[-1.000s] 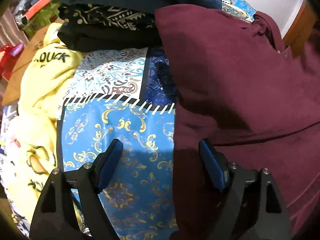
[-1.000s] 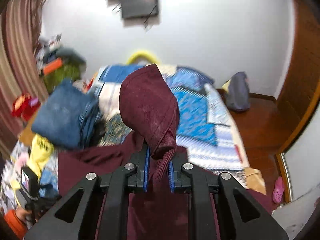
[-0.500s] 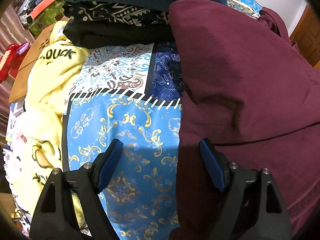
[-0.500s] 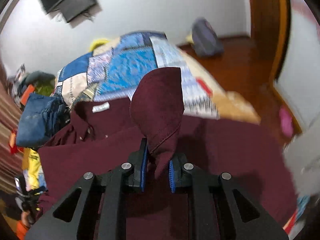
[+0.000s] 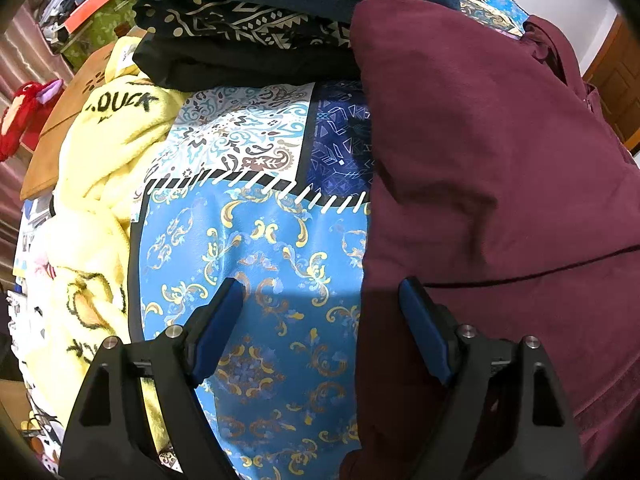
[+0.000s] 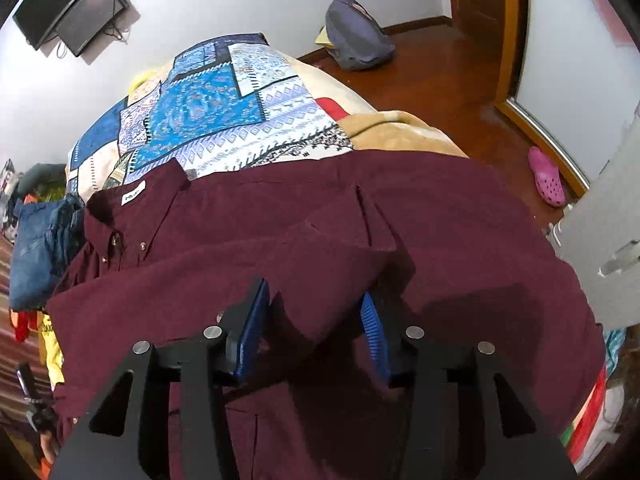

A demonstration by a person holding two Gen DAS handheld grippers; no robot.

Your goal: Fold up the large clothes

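Note:
A large maroon button-up shirt [image 6: 280,240] lies spread on the patchwork bedspread [image 6: 224,120], collar and white label at the upper left. One sleeve is folded across the shirt's body, its cuff end between my right gripper's [image 6: 316,320] blue pads. The right gripper is open and the cloth lies loose. In the left wrist view the shirt [image 5: 500,160] fills the right half. My left gripper [image 5: 320,304] is open and empty, straddling the shirt's left edge above the blue bedspread [image 5: 260,260].
Folded dark clothes [image 5: 260,20] are stacked at the far side beside the shirt. A yellow fleece blanket [image 5: 92,200] lies at the left. Folded jeans [image 6: 36,248] lie left of the collar. A backpack [image 6: 356,36] and a pink clog [image 6: 546,180] are on the wooden floor.
My right gripper carried the sleeve down over the shirt and opened, letting it go; the sleeve now lies flat. The left gripper stayed open and shifted slightly left.

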